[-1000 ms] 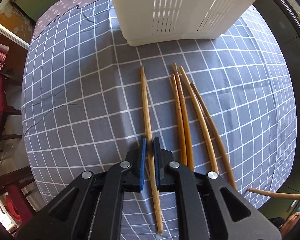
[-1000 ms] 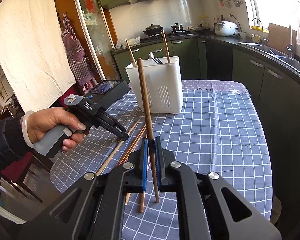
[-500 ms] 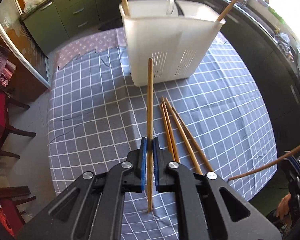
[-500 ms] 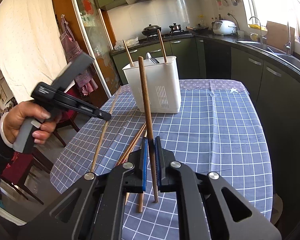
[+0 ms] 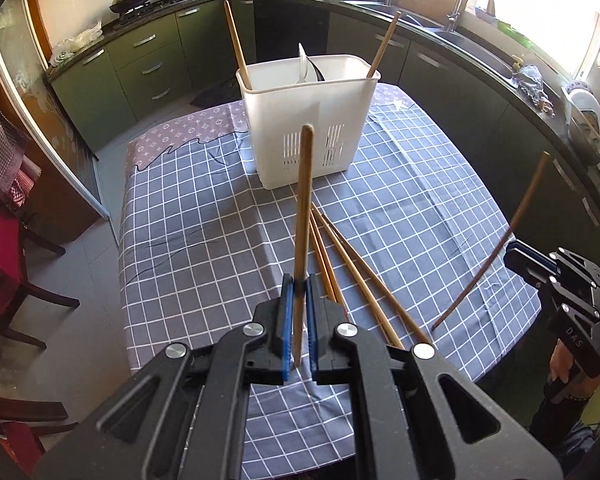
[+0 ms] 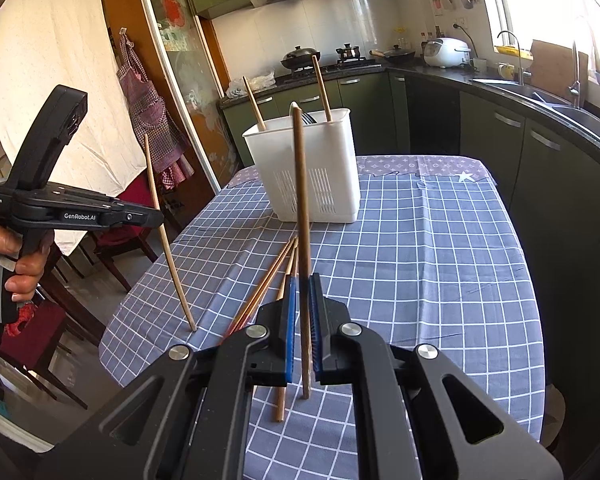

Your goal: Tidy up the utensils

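Observation:
My left gripper [image 5: 297, 292] is shut on a wooden chopstick [image 5: 303, 208] and holds it upright above the table; it also shows in the right wrist view [image 6: 156, 218] with its chopstick [image 6: 168, 240]. My right gripper [image 6: 303, 292] is shut on a darker chopstick [image 6: 302, 200], upright; it shows at the right edge of the left wrist view [image 5: 518, 258]. A white utensil holder [image 5: 306, 120] stands at the far side of the table with two chopsticks and a spoon in it. Several loose chopsticks [image 5: 352, 276] lie on the checked cloth between the grippers and the holder.
The table [image 5: 204, 216] has a grey checked cloth. Dark wooden chairs [image 5: 16, 276] stand to its left. Green kitchen cabinets [image 5: 140, 64] and a counter with a sink [image 5: 472, 52] run behind and to the right.
My left gripper has lifted its chopstick off the table and tilted it from flat to upright. My right gripper has held its chopstick nearly still.

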`<state>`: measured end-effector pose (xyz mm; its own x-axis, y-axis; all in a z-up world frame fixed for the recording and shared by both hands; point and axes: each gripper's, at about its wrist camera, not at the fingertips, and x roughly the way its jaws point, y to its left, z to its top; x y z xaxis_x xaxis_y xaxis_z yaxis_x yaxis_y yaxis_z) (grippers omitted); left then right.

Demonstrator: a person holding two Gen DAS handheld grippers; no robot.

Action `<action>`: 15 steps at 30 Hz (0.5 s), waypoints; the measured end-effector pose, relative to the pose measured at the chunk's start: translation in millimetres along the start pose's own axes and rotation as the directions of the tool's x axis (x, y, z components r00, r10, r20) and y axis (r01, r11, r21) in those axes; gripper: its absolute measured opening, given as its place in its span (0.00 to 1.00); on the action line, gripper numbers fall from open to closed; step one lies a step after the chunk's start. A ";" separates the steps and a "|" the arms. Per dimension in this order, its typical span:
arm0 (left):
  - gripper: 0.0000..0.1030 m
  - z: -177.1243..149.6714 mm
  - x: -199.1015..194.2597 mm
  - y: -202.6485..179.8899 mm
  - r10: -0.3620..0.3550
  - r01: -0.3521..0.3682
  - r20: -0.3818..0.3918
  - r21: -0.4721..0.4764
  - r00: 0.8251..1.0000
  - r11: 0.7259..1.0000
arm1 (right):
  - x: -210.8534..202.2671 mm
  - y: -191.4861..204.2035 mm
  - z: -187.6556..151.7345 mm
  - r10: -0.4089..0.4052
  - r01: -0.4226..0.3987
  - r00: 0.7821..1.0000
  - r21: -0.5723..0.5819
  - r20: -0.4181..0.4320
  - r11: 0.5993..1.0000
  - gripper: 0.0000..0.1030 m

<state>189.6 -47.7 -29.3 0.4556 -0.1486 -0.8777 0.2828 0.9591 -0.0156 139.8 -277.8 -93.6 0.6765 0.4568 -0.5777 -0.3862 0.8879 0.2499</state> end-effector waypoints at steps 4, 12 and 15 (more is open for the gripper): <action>0.06 0.1 -7.4 -0.3 -0.010 0.010 0.013 0.005 1.000 1.000 | -9.0 1.2 13.3 0.006 -0.006 1.000 -0.003 0.028 1.000 0.04; 0.06 2.3 -9.6 -1.7 -0.015 0.015 0.013 0.012 1.000 1.000 | 17.5 -20.8 38.2 0.026 -0.022 0.996 0.056 -0.081 0.998 0.05; 0.06 4.0 -9.1 -1.8 -0.023 0.022 0.014 0.012 1.000 1.000 | 69.1 -42.0 44.9 0.032 -0.009 0.969 0.095 -0.245 0.995 0.18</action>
<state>188.3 -49.0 -19.4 0.4609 -0.1737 -0.8703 0.3033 0.9524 -0.0294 230.9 -281.2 -109.1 0.4898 0.4576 -0.7421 -0.3307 0.8851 0.3275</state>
